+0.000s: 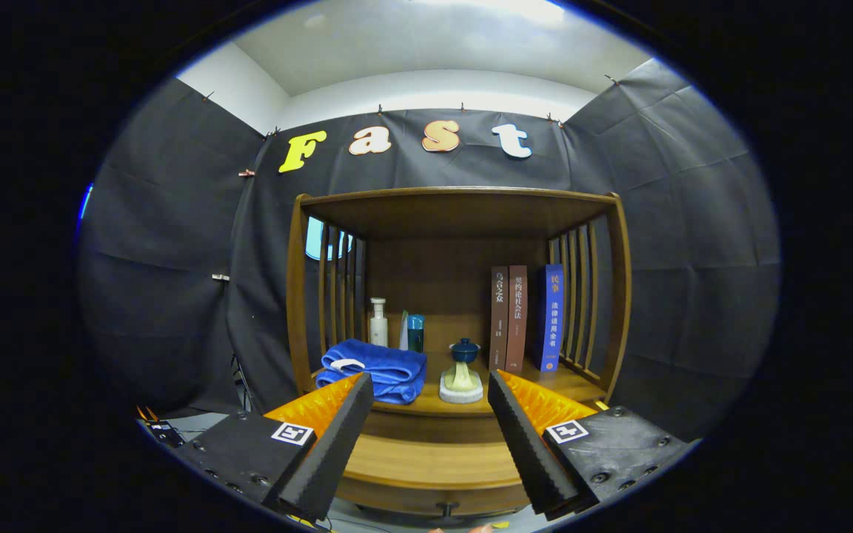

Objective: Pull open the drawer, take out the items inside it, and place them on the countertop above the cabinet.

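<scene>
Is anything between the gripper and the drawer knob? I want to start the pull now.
Nothing visible stands in the way. The gripper is open, and the drawer front lies bare between its fingers, the knob low down just ahead. The towel sits above on the countertop.

Glossy brown wooden cabinet (456, 215) with a smooth worktop (560, 381) carries a soft blue terry-cloth towel (382, 370); the open hand-held gripper (430, 414) shows matt black ribbed foam pads (334, 444).
</scene>
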{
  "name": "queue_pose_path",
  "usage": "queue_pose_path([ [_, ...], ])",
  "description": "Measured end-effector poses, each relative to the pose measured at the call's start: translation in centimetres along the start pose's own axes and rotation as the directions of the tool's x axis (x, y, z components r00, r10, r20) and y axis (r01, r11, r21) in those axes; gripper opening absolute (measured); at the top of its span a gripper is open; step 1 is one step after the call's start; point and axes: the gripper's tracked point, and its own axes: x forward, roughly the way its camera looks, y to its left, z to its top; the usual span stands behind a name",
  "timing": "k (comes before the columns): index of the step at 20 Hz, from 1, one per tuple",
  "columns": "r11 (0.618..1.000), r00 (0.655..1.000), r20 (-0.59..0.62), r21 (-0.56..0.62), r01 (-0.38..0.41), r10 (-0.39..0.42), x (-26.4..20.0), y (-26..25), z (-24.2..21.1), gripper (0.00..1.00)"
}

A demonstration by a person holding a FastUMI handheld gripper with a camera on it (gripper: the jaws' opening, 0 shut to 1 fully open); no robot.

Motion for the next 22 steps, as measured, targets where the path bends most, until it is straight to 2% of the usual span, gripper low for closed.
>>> queue_pose_path([
  [7, 0.996, 0.994, -0.069, -0.002, 0.086, -0.086, -3.3, -2.2, -11.7, 0.99],
  [11, 0.996, 0.984, -0.152, -0.012, 0.09, -0.091, -3.1, -2.6, -17.7, 0.99],
  [16, 0.996, 0.976, -0.2, -0.004, 0.089, -0.088, -1.6, -2.8, -20.5, 0.99],
  [22, 0.996, 0.978, -0.188, -0.016, 0.086, -0.087, -1.5, -2.8, -20.3, 1.0],
])
